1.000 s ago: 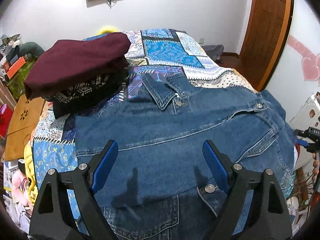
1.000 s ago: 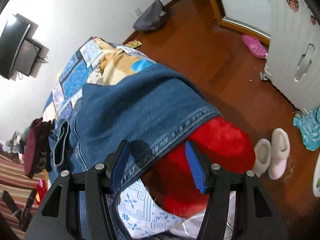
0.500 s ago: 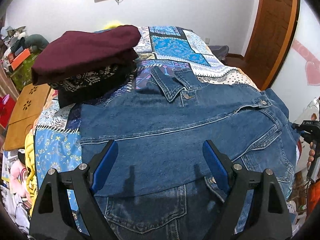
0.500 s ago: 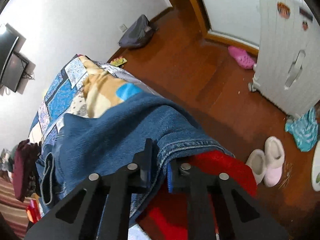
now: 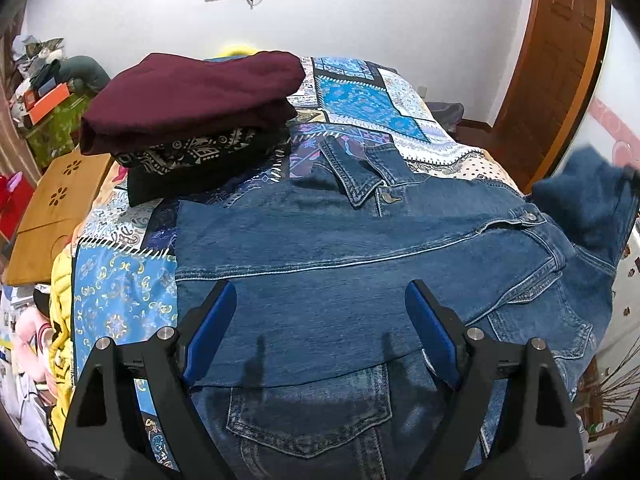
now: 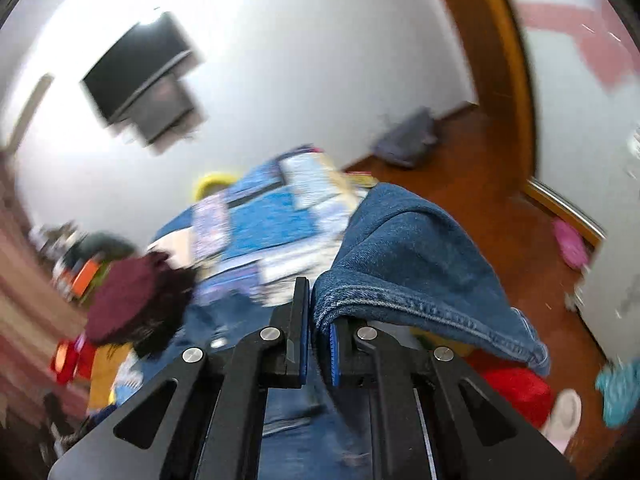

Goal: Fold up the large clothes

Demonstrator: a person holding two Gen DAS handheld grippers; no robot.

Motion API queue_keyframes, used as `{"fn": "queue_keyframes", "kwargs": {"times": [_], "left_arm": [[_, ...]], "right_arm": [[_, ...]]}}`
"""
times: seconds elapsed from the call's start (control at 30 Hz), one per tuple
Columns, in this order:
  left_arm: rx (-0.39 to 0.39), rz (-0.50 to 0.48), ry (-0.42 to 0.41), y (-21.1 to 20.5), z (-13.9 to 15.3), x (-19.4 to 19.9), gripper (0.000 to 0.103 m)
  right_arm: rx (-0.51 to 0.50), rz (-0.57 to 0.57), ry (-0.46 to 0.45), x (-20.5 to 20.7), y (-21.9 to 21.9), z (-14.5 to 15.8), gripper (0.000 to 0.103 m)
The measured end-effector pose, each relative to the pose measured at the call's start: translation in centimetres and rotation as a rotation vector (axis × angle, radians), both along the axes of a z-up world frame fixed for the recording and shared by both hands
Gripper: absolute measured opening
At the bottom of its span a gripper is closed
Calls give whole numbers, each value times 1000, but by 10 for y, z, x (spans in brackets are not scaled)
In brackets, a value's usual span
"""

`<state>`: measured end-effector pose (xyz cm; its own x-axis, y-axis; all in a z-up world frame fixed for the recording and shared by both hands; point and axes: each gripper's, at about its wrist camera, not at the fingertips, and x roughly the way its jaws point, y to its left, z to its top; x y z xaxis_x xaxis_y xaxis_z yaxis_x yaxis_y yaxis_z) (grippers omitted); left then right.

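A blue denim jacket [image 5: 360, 248] lies spread on the patchwork bedspread [image 5: 120, 280], collar toward the far wall. My left gripper [image 5: 320, 328] hovers open and empty above the jacket's lower part. My right gripper [image 6: 318, 320] is shut on the hem of the jacket's sleeve [image 6: 404, 264] and holds it lifted above the bed. In the left wrist view the lifted sleeve [image 5: 588, 196] shows at the right edge, blurred.
A stack of folded clothes, maroon on top [image 5: 192, 96], sits at the bed's far left. A wooden board [image 5: 52, 216] lies left of the bed. A red cushion [image 6: 516, 392], slippers [image 6: 564, 412] and a wooden door [image 5: 560, 60] are on the right.
My right gripper closed on the sleeve hem and has lifted it up and swung it toward the bed. The left gripper has stayed open and drawn back slightly.
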<state>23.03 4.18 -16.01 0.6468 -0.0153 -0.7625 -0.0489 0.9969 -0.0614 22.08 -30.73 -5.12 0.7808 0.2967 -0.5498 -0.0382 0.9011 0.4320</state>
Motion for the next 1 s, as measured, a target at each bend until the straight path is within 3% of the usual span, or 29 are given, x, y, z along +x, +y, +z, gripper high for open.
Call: {"fn": "queue_keyframes", "kwargs": {"times": [0.13, 0.37, 0.47, 0.57, 0.67, 0.7, 0.73, 0.83, 1.0], "left_arm": [[-10, 10, 2, 5, -1, -3, 86], [-21, 18, 22, 11, -7, -7, 86], [-22, 23, 30, 13, -9, -8, 86], [-26, 28, 42, 14, -12, -7, 86], [-34, 28, 50, 12, -14, -6, 86], [-35, 27, 50, 12, -14, -5, 86], [-36, 25, 48, 11, -13, -5, 86], [-33, 17, 44, 7, -12, -3, 86], [-25, 8, 42, 1, -10, 1, 86]], "right_arm": [[-15, 136, 48, 7, 42, -20, 7], [-84, 265, 283, 19, 89, -107, 9], [-133, 273, 298, 11, 96, -112, 9], [-109, 281, 300, 5, 85, -101, 11], [-55, 252, 302, 0, 67, -89, 30], [-45, 224, 292, -1, 59, -84, 45], [-41, 198, 278, -2, 58, -80, 53], [-32, 95, 247, -9, 30, -71, 55], [50, -85, 283, -6, -25, -83, 56]]}}
